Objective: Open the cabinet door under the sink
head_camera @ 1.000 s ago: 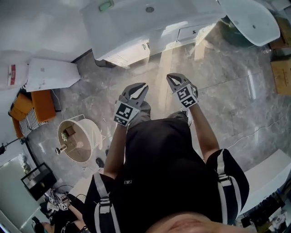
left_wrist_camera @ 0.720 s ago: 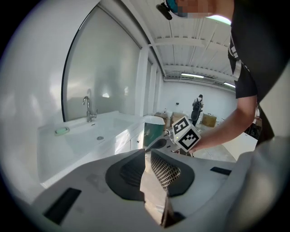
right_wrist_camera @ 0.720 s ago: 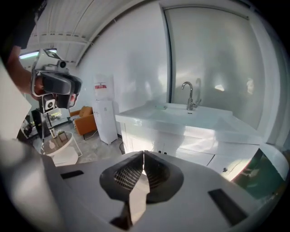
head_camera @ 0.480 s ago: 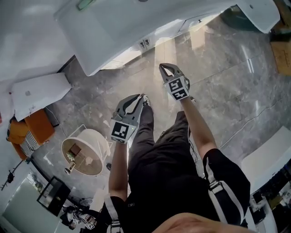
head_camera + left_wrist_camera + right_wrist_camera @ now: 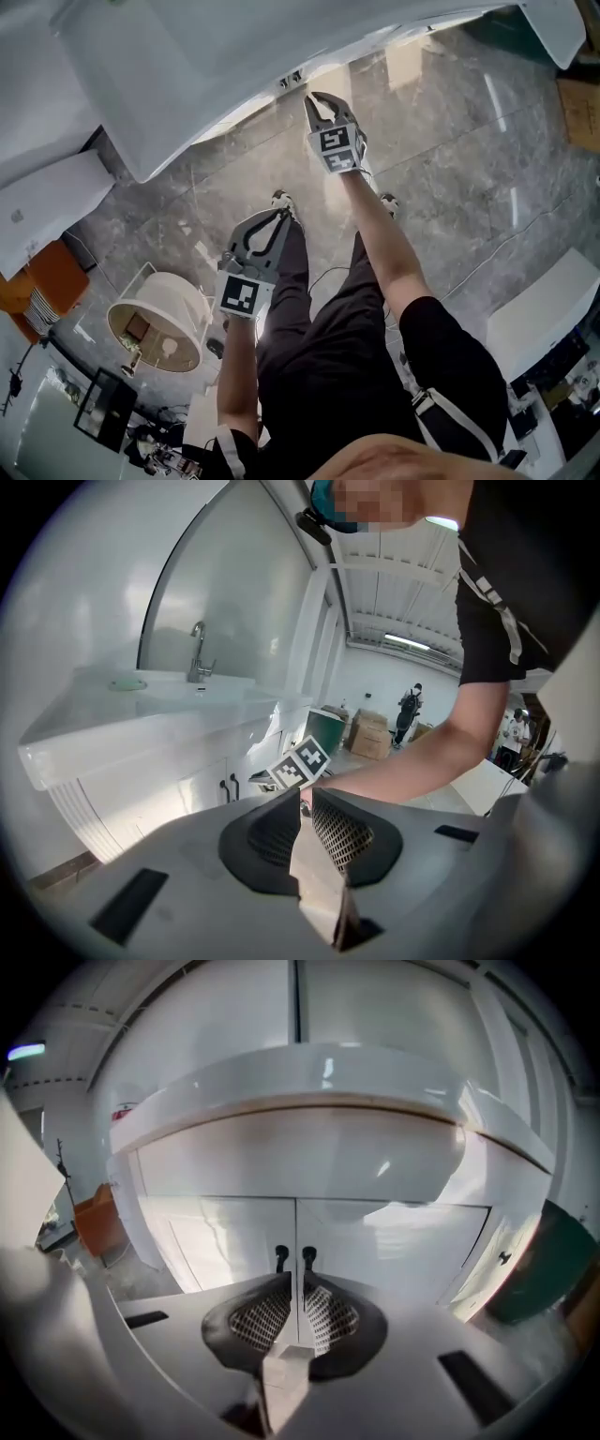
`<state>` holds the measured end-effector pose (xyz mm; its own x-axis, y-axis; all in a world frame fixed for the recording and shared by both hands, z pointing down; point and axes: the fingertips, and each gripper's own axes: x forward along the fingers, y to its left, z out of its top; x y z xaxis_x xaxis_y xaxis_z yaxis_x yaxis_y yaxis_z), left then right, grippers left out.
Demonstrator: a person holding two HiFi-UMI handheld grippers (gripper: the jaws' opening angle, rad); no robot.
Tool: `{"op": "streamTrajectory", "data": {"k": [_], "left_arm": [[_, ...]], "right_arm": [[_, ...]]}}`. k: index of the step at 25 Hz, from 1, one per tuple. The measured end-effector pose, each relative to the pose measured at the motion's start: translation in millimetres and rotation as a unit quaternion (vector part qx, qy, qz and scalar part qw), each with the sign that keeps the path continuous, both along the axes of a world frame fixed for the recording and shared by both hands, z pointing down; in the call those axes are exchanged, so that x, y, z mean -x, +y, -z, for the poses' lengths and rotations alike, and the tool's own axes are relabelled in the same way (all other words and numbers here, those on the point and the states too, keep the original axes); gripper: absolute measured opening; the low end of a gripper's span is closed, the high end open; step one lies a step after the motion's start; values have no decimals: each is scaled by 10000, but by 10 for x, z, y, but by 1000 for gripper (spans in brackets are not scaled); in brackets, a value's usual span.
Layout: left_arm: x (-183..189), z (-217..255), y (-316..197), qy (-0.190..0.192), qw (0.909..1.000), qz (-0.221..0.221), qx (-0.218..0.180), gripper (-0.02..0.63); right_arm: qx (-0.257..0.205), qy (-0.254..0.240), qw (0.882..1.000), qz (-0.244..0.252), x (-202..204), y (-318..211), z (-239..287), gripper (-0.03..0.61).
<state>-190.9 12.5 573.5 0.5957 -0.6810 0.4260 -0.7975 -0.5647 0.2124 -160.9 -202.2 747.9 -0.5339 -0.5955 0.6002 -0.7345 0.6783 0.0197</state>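
Note:
The white sink cabinet [image 5: 187, 66] fills the top of the head view, its two closed doors meeting at a pair of small black handles [image 5: 291, 80]. My right gripper [image 5: 317, 100] is stretched forward, shut and empty, its tips just short of those handles. In the right gripper view the left handle [image 5: 281, 1258] and right handle [image 5: 308, 1258] stand straight ahead above the right gripper [image 5: 296, 1283], apart from it. My left gripper [image 5: 278, 216] hangs back over the floor, shut on nothing. In the left gripper view the left gripper [image 5: 306, 794] points past the faucet [image 5: 197, 653] and basin.
A round white basket [image 5: 159, 323] sits on the grey marble floor at the left, with an orange item [image 5: 19, 281] beyond it. A white slab [image 5: 539, 309] lies at the right and a cardboard box [image 5: 577, 112] at the far right. A dark green bin [image 5: 539, 1269] stands beside the cabinet.
The person has stepped closer to the sink cabinet. The right gripper has reached forward up to the door handles; the left gripper has stayed back and lower.

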Motion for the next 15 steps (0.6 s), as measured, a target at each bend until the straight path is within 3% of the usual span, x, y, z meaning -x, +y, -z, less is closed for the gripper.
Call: {"op": "streamTrajectory", "data": {"k": [5, 15], "left_arm": [[31, -153, -113, -62, 9997, -204, -83, 46], [41, -309, -173, -68, 9996, -273, 69, 46]], "right_arm": [[131, 25, 9998, -178, 93, -251, -353, 114], [-130, 179, 9996, -150, 304, -546, -564, 127]]}}
